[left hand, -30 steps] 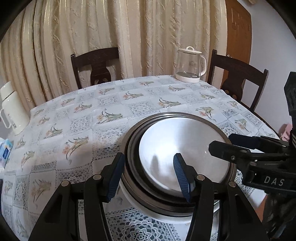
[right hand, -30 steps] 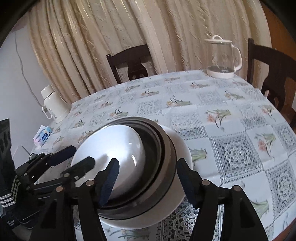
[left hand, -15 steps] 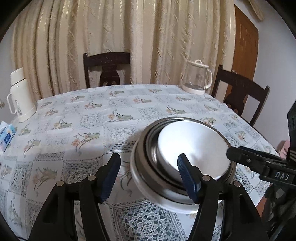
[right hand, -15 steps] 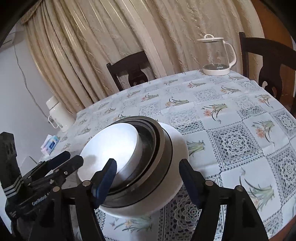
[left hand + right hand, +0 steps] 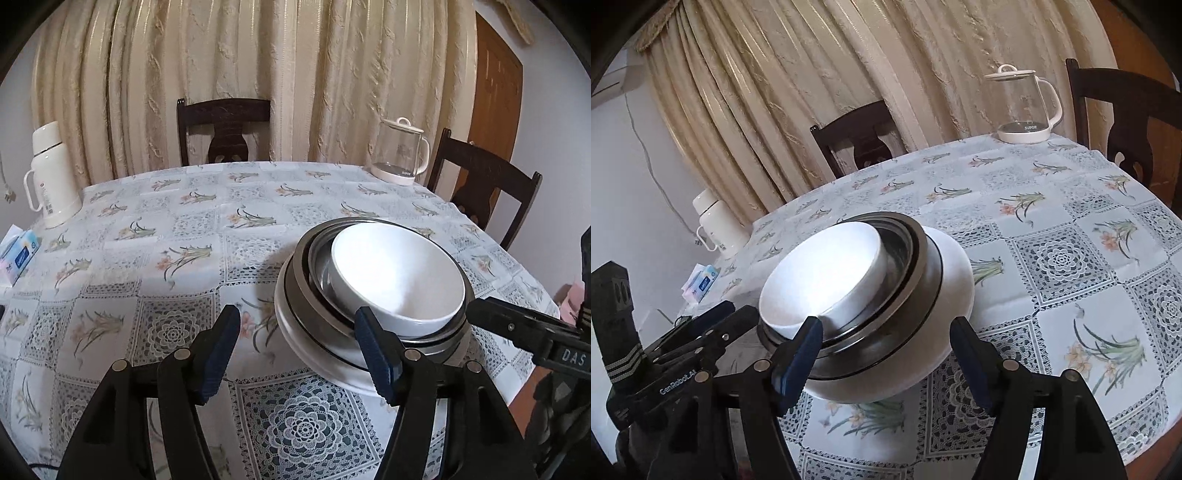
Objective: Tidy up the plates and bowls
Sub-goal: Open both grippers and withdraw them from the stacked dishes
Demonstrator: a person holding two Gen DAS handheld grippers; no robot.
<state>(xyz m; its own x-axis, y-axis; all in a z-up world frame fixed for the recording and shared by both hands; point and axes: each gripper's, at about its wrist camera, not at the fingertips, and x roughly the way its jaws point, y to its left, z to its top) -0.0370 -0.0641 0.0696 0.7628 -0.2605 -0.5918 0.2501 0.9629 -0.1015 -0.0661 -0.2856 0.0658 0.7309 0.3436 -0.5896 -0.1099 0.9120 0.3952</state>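
Observation:
A nested stack sits at the table's near edge: a white bowl (image 5: 397, 278) inside steel dishes (image 5: 310, 284) on a large white bowl (image 5: 295, 332). The stack also shows in the right wrist view, with the white bowl (image 5: 820, 277), the steel dishes (image 5: 908, 302) and the large white bowl (image 5: 953, 284). My left gripper (image 5: 301, 349) is open, just in front of the stack's left side. My right gripper (image 5: 886, 360) is open, its fingers either side of the stack's near rim. Each gripper shows in the other's view, the right gripper (image 5: 524, 328) at the stack's right and the left gripper (image 5: 701, 332) at its left.
A white thermos (image 5: 50, 177) and a tissue pack (image 5: 20, 254) stand at the table's left. A glass kettle (image 5: 400, 151) stands at the back right. Dark chairs (image 5: 225, 129) surround the flowered tablecloth (image 5: 166, 258). The table edge runs close under the stack.
Both grippers have drawn back and risen from the stack. The left gripper's fingers, earlier astride the stack's rim, now sit in front of it. The stack stays put.

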